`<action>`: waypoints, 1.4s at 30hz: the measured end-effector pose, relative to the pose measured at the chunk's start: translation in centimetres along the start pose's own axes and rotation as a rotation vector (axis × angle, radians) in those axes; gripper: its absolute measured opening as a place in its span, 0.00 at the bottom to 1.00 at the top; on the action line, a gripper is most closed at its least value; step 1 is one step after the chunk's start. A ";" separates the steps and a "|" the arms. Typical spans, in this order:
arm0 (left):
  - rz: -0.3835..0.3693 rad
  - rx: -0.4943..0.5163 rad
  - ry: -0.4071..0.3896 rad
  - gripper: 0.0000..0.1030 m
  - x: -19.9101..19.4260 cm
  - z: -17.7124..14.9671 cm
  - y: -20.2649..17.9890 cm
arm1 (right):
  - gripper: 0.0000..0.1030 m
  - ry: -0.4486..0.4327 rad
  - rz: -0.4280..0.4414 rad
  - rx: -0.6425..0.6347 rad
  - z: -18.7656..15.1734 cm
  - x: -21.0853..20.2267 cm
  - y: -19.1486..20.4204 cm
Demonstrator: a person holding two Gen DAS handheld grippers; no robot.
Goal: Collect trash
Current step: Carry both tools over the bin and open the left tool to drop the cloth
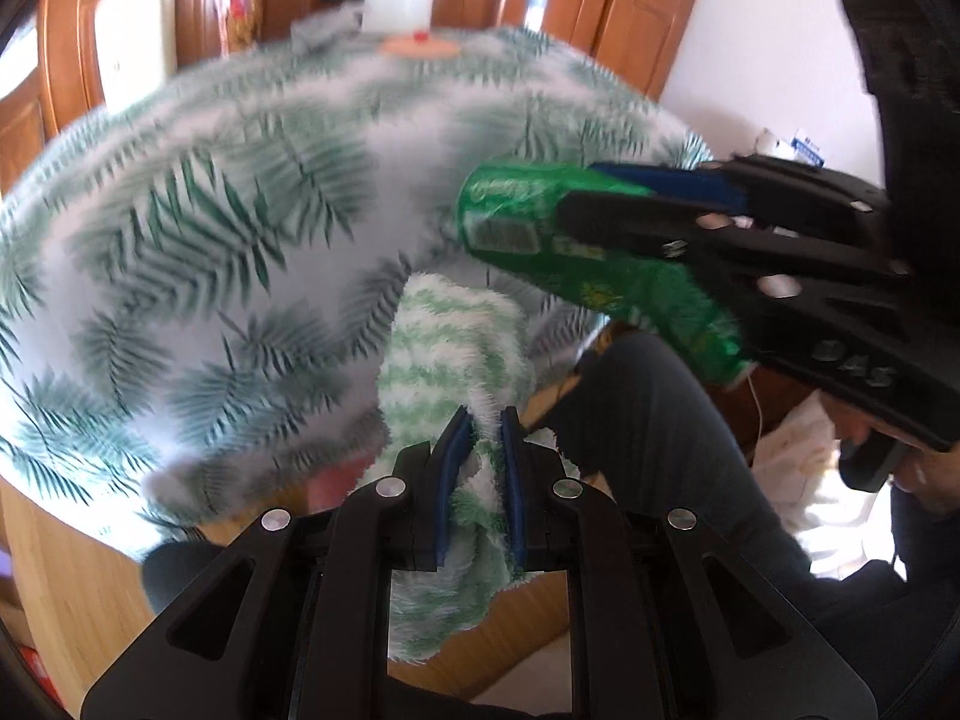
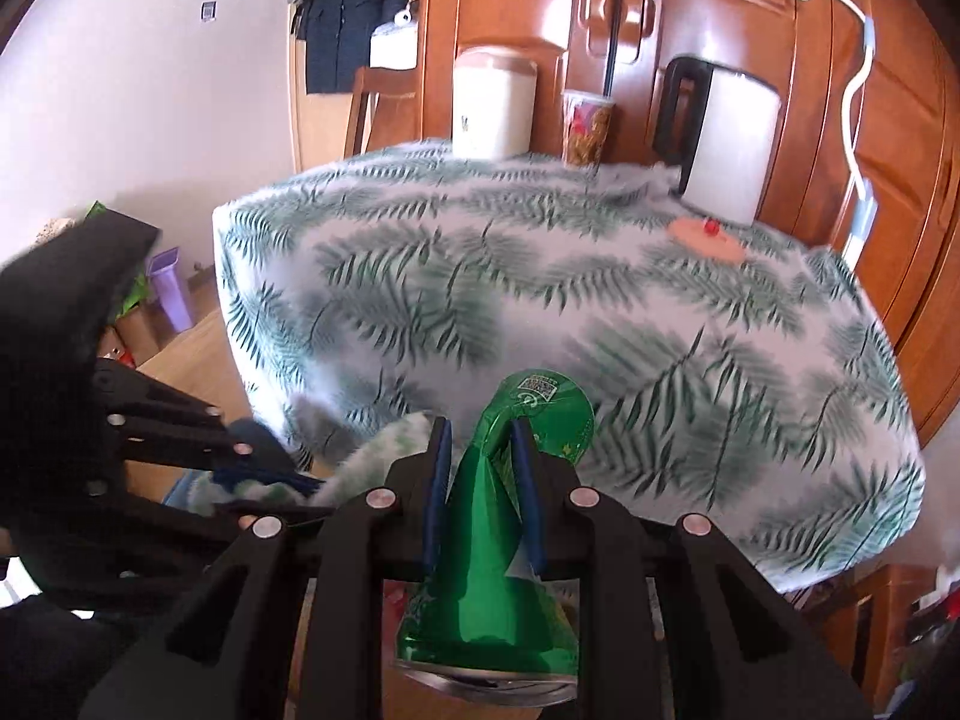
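My right gripper (image 2: 480,426) is shut on a crushed green can (image 2: 498,570), pinching it at the waist and holding it in the air in front of the table. The can also shows in the left wrist view (image 1: 528,222), held by the right gripper (image 1: 576,192) at the right. My left gripper (image 1: 483,414) is shut on a fluffy green-and-white cloth (image 1: 456,336) that hangs off the table's near edge. In the right wrist view the left gripper (image 2: 300,483) sits low at the left, with the cloth (image 2: 384,450) in it.
The table wears a leaf-print cloth (image 2: 540,300). At its back stand a white jar (image 2: 492,102), a patterned cup (image 2: 587,129) and a white kettle (image 2: 729,144); a flat orange disc (image 2: 708,234) lies near them. A purple bin (image 2: 171,288) stands on the floor at left.
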State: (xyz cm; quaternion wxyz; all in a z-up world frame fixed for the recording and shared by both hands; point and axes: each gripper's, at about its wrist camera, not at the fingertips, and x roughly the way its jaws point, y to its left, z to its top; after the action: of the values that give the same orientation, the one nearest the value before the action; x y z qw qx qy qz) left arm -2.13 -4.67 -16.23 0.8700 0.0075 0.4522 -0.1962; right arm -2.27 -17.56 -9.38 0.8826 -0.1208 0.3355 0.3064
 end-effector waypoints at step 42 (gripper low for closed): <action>0.106 -0.358 0.245 0.83 16.8 -7.0 12.8 | 0.20 0.487 0.164 0.188 -13.6 24.3 -1.2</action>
State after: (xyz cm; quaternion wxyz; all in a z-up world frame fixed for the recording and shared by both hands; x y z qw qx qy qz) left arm 5.46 2.90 -35.76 0.8052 -0.0994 0.5811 -0.0645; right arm 5.67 -12.99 -35.74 0.7555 -0.0808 0.5734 0.3064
